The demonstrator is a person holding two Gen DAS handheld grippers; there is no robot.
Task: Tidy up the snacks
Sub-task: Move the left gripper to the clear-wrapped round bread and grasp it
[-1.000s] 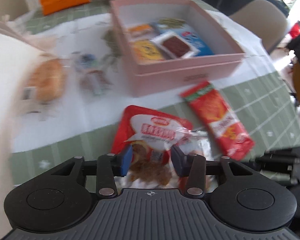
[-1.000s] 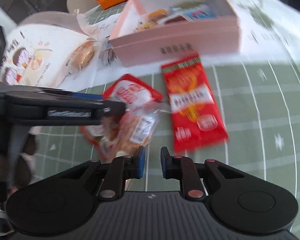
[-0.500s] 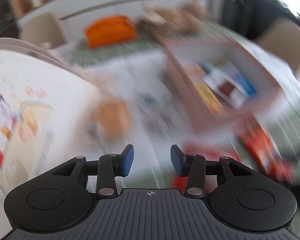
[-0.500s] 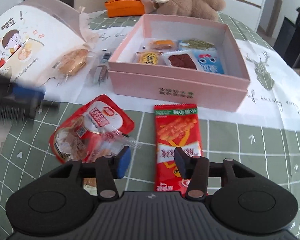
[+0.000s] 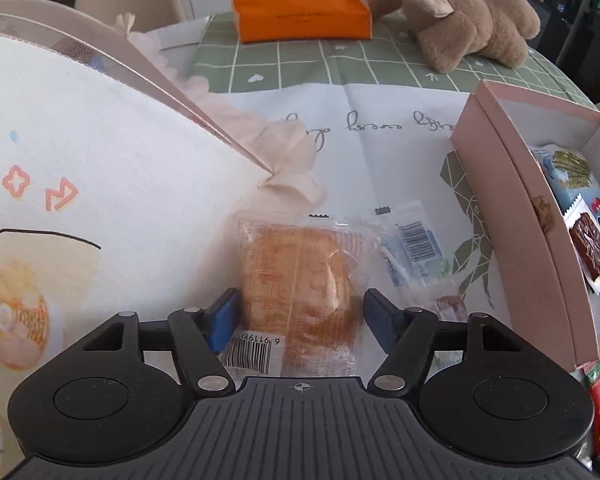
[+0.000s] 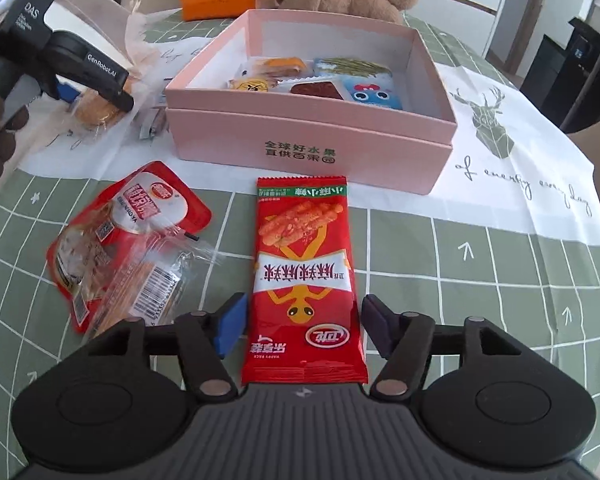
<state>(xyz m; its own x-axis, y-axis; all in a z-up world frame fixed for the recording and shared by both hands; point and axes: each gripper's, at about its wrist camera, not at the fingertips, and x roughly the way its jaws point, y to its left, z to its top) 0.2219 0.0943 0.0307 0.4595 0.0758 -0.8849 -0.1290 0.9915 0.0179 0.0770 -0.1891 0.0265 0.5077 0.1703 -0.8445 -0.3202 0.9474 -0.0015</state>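
My left gripper (image 5: pixel 300 320) is open, its fingers on either side of a clear-wrapped round bread (image 5: pixel 300 280) on the white cloth. My right gripper (image 6: pixel 302 326) is open, its fingers on either side of the lower end of a long red snack packet (image 6: pixel 302 256) lying on the green checked tablecloth. An open pink box (image 6: pixel 312 140) holds several snacks; it shows at the right in the left wrist view (image 5: pixel 520 220). The left gripper (image 6: pixel 96 76) and bread (image 6: pixel 96 110) show at the far left in the right wrist view.
A red-and-white packet with a clear wrapped snack on it (image 6: pixel 120 240) lies left of the red packet. A small blue-white sachet (image 5: pixel 412 248) lies beside the bread. A large printed bag (image 5: pixel 80 180), an orange tissue box (image 5: pixel 304 4) and a plush toy (image 5: pixel 468 24) stand behind.
My left gripper swung left from the red-and-white packet to the bread and opened wider. My right gripper opened and moved over the long red packet.
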